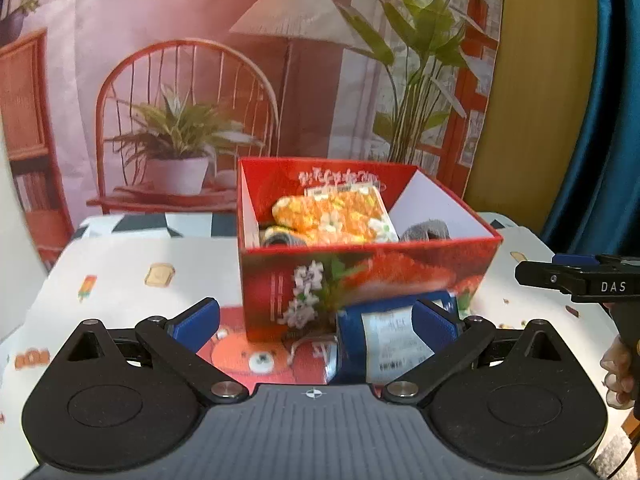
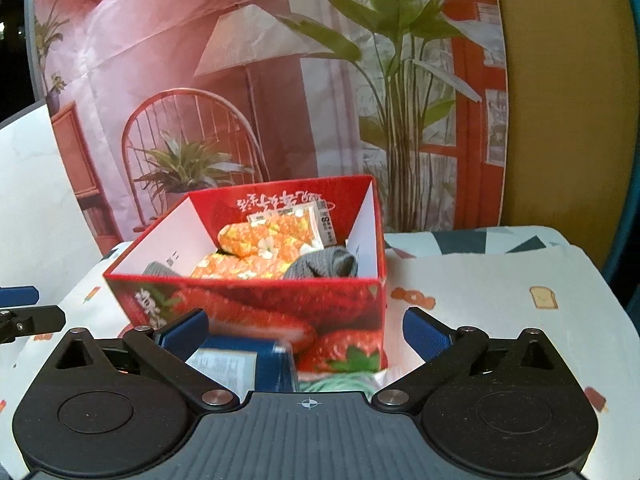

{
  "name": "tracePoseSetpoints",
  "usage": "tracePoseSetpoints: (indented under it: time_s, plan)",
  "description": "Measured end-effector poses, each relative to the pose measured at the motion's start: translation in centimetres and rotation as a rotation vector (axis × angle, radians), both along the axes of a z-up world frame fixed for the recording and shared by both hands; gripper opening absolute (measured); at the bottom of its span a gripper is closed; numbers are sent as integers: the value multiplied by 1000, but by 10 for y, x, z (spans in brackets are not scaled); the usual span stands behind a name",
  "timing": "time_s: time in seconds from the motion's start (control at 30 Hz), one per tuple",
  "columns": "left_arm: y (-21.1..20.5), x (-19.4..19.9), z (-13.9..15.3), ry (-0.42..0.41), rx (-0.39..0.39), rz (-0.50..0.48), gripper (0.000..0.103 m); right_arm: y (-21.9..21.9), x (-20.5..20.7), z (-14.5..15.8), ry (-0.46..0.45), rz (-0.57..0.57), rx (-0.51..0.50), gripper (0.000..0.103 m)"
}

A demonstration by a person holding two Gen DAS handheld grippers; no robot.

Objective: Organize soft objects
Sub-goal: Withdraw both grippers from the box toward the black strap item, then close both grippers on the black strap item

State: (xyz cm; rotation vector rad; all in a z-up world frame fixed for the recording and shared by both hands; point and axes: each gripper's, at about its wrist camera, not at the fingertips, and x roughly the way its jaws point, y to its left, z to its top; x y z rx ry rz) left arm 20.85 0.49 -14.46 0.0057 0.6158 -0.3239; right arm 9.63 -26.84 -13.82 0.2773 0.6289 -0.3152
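Blue pads on your left hand-held gripper (image 1: 318, 326) stand wide apart, gripping nothing; a blue pack (image 1: 380, 344) with a white label lies just ahead, against the right-hand pad. Your right hand-held gripper (image 2: 306, 334) is likewise fully spread and empty, the same pack low by its left pad, something green beside it. The pack sits on the bench (image 1: 120, 272) touching the front wall of the red box (image 1: 360, 272). It looks upright, blurred. Either hand seems equally near. Inside the box lie an orange floral bundle (image 1: 340, 216) and grey socks (image 2: 324, 264).
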Motion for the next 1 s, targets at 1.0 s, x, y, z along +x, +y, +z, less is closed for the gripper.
tracePoseSetpoints:
  time_s: [1.0]
  plan:
    - [5,-58,-45,109,-70,-41,101,70,-68,-45,89,136,2,98]
